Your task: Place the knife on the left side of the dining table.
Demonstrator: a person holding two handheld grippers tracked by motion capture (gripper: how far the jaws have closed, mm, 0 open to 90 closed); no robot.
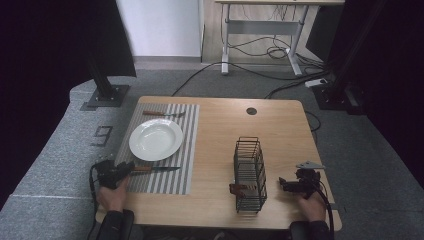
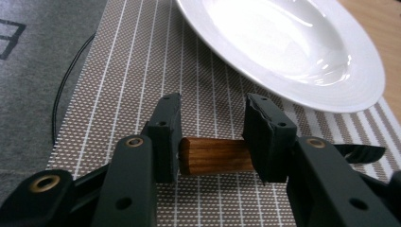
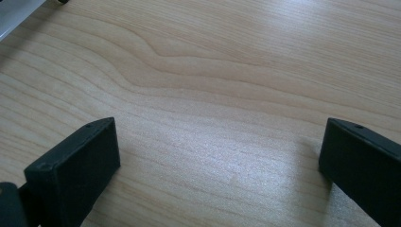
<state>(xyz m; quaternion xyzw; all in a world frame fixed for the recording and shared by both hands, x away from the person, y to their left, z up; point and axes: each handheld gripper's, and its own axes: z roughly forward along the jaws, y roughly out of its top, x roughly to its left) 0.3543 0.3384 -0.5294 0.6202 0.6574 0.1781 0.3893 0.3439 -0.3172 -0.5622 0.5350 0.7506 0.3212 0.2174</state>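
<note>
A knife point(image 1: 155, 169) with a wooden handle point(image 2: 215, 155) and a dark blade lies flat on the striped placemat point(image 1: 185, 150), just in front of the white plate point(image 1: 155, 139). My left gripper point(image 1: 127, 169) sits at the knife's handle end. In the left gripper view its jaws point(image 2: 213, 123) stand apart, with the handle lying crosswise between them. The handle's butt is close to the left pad and I see no squeeze on it. My right gripper point(image 1: 284, 184) rests at the table's front right, open over bare wood point(image 3: 220, 151), with nothing between its jaws.
A second wooden-handled utensil point(image 1: 162, 113) lies at the placemat's far edge. A black wire rack point(image 1: 249, 175) stands left of the right gripper, with a wooden-handled item point(image 1: 239, 188) at its near left side. A round cable hole point(image 1: 251, 111) is at the table's back.
</note>
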